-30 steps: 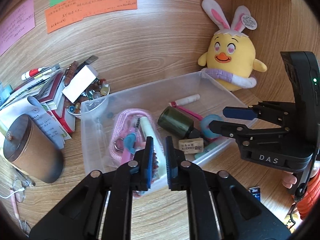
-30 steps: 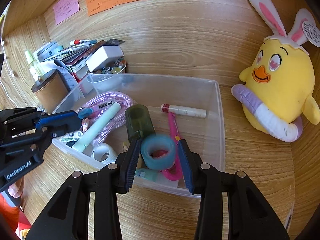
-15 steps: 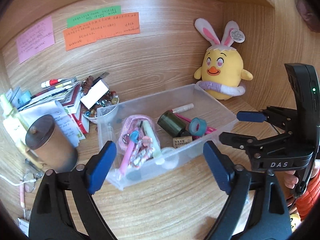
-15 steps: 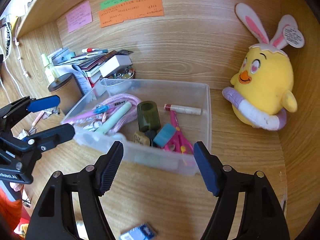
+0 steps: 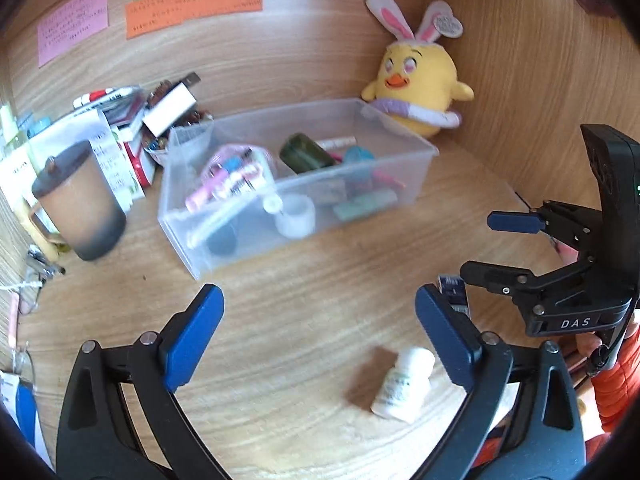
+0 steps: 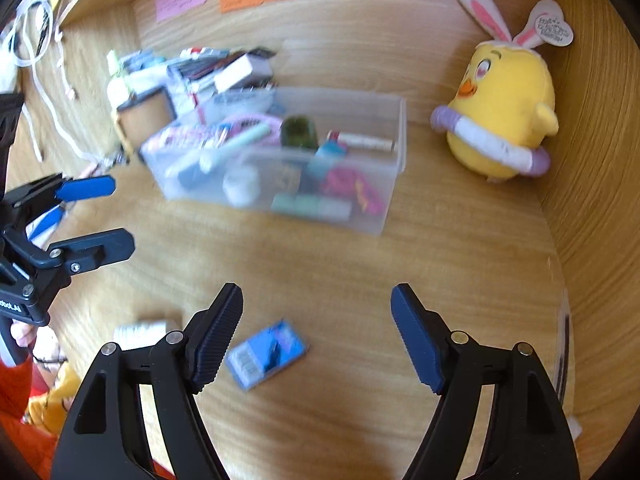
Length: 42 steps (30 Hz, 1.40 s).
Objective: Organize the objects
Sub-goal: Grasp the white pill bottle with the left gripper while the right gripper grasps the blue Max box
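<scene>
A clear plastic bin [image 5: 420, 160] [image 6: 400, 128] full of small items stands on the wooden desk. Nearer to me, a white pill bottle [image 5: 402, 384] [image 6: 140, 332] lies on its side beside a blue packet [image 6: 266, 354] [image 5: 454, 294]. My left gripper [image 5: 316, 300] [image 6: 118, 214] hovers short of the bin, its jaws opening wide with nothing between them; the bottle lies just inside its right finger. My right gripper [image 6: 317, 294] [image 5: 482, 246] is also opening and empty, and the blue packet lies by its left finger.
A yellow plush chick [image 5: 416, 76] [image 6: 504, 104] sits in the back right corner. A lidded brown cup [image 5: 80, 200] and a pile of books and pens [image 5: 120, 120] stand left of the bin. Wooden walls close off the back and right.
Both grippers have pulled back from the bin and spread their jaws. The right one let go of the teal tape roll, which now lies in the bin. The bottle and packet have come into view.
</scene>
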Tool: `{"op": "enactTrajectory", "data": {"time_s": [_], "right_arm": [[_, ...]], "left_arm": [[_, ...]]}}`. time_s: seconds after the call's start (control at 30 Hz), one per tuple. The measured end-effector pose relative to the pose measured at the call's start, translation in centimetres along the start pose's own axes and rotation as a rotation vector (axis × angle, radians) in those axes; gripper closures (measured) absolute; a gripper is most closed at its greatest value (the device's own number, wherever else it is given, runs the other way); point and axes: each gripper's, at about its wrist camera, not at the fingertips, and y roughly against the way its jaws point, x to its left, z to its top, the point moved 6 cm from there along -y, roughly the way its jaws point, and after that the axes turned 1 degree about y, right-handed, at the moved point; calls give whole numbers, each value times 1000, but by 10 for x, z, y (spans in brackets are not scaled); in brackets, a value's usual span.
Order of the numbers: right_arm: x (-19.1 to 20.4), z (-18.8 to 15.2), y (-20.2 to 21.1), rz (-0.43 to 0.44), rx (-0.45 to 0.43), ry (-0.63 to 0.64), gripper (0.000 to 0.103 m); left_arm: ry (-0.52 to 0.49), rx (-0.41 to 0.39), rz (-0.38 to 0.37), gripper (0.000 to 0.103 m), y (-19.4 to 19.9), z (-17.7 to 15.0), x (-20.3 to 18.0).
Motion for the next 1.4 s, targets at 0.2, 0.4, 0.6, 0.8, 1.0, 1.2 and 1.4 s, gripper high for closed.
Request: {"op": "enactTrajectory", "data": {"time_s": [0.2,0.4,0.6,0.8,1.0,1.2,1.4], "right_arm": [[15,-25,-5,32,24,52,28],[22,-30,-18,34,84,88,28],[23,-25,-30,33,116,107,30],[26,-22,-29,42,101,119,53],[26,-22,-28,25,76,91,53],[25,-12,-22,33,34,59,53],[21,8,-12,42,-25,19,53]], "left_arm": [[-16,69,-76,5,-10,-30,-18],[-54,93,-56,5,-15,-52,-29],[-103,67,-31,27,-15,-56,-37],[-106,73,-38,59,-19,-56,-38],[-69,85,-55,74,-21,-55,-32],[-18,60,-55,74,-16,-42,-19],[11,-6,-41,74,-3,-18,-7]]}}
